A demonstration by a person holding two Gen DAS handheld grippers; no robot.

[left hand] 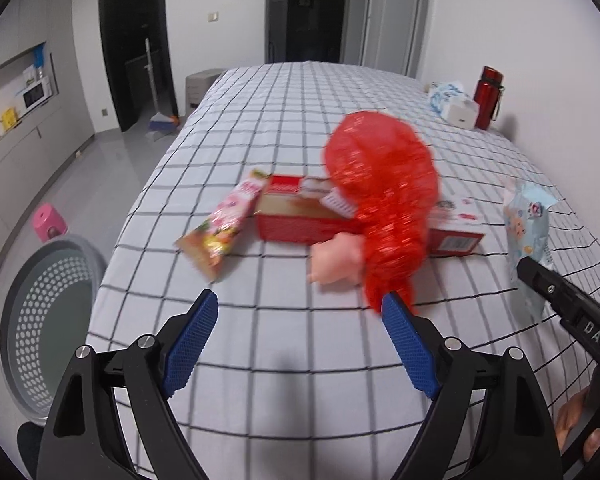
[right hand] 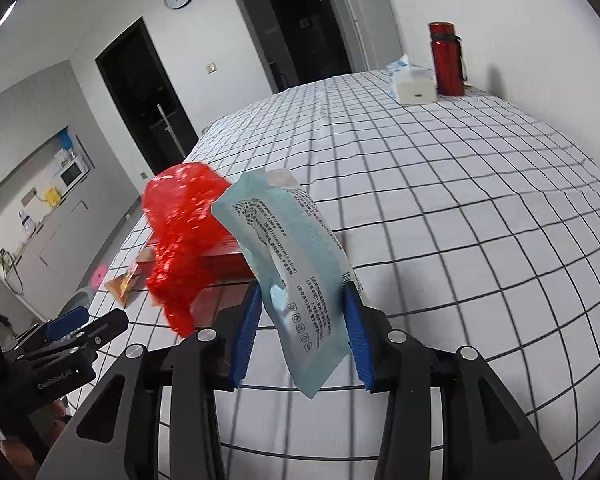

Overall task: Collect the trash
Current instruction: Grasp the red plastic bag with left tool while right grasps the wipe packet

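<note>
Gripping a pale blue wet-wipe pack point(right hand: 300, 276) between the blue pads point(right hand: 246, 336), right gripper point(right hand: 300, 334) partly closed, pack standing up out of the jaws, tilted, clear of the checked tablecloth point(right hand: 460, 208). Seen from the left wrist view as the same pack point(left hand: 528, 236) at the far right, above the black finger of the right gripper point(left hand: 540, 288).

Spread wide, left gripper point(left hand: 300, 336), nothing pressed between its pads point(left hand: 192, 344). Just past its right fingertip, a crumpled red plastic bag point(left hand: 380, 208), blurred; cannot tell whether the pad touches the bag's lower end. Contents of the bag not visible.

Lying on the cloth behind the bag, an open red cardboard box point(left hand: 300, 216), flaps up, brown inside showing, nothing made out within. Beside the box's left end, a pink snack wrapper point(left hand: 224, 228), flat on the cloth. In front of the box, next to the bag, a small pink plastic toy point(left hand: 336, 256).

Standing on the floor off the table's left edge, a grey perforated bin point(left hand: 48, 320), only bare bottom showing.

At the far corner of the table, a tissue pack point(left hand: 452, 100) with a red flask point(left hand: 488, 96) just beside.
</note>
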